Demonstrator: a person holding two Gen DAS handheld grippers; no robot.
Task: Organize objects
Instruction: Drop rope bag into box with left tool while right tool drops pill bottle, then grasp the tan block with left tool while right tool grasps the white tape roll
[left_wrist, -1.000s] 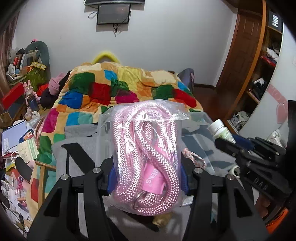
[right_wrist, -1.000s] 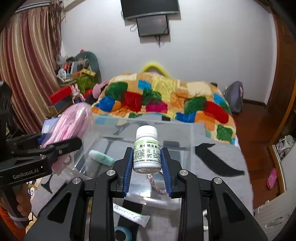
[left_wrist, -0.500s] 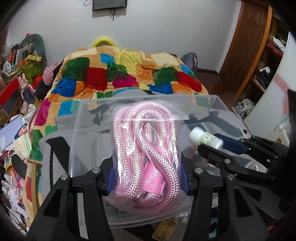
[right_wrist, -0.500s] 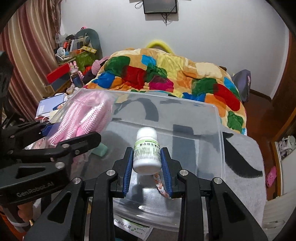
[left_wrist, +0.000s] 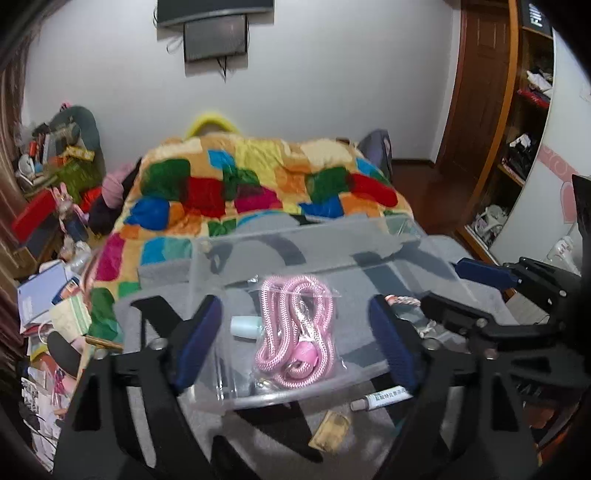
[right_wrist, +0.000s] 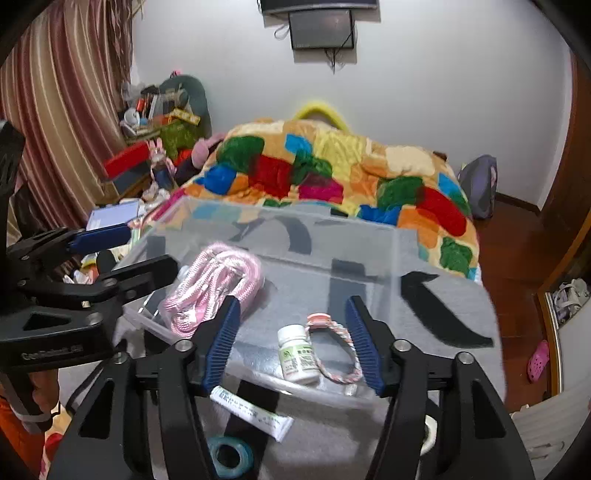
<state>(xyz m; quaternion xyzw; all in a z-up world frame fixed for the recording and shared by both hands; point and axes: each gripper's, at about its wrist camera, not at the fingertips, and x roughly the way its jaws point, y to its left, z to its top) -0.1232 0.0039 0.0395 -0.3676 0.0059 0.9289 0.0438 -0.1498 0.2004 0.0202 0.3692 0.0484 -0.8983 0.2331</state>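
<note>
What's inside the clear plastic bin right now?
In the clear plastic bin: a bagged pink rope, a white pill bottle, a braided pink-and-white bracelet and a pale blue item. The rope bag partly covers that item, so its type is unclear.

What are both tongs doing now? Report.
Left tongs: open, holding nothing; pink rope bag lies in the bin.
Right tongs: open, holding nothing; pill bottle released.
</note>
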